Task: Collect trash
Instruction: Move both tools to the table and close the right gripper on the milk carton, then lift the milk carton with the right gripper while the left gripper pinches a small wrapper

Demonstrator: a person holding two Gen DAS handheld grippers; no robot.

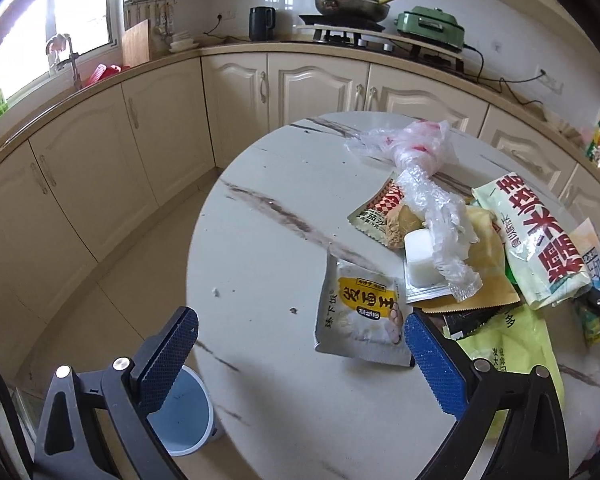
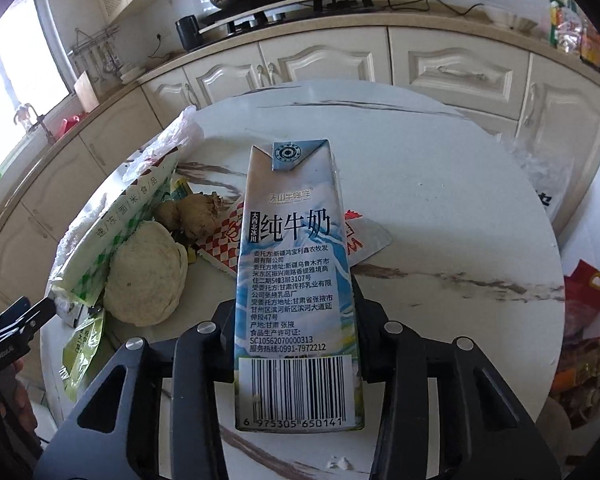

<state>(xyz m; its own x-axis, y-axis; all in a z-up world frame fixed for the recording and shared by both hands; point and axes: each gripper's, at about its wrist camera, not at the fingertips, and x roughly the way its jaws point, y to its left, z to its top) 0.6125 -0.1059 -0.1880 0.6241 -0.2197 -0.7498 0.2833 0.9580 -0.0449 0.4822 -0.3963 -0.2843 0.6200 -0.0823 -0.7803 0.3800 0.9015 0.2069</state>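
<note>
Blue textured pads line the left gripper (image 1: 300,354), which hangs spread wide above the near edge of the round marble table (image 1: 268,248), nothing between its fingers; one pad sits at seven o'clock in its view, the other at five. Just beyond, toward the five o'clock pad, a silver and yellow snack packet (image 1: 360,314) lies flat, its near corner hidden behind that pad. Below the table edge at seven o'clock a pale blue bin (image 1: 184,416) stands on the floor, partly cut off by the finger. Past the packet, at two o'clock, a heap of wrappers (image 1: 496,248) and crumpled clear plastic (image 1: 416,148) overlaps; what lies underneath is hard to make out. The right gripper (image 2: 296,320) is clamped narrow on a blue and white milk carton (image 2: 298,280), held lengthwise above the table, barcode nearest, folded top pointing to twelve o'clock. The carton hides the fingertips. At nine o'clock a pale round bun (image 2: 146,274) rests against a green and white bag (image 2: 116,236).
</note>
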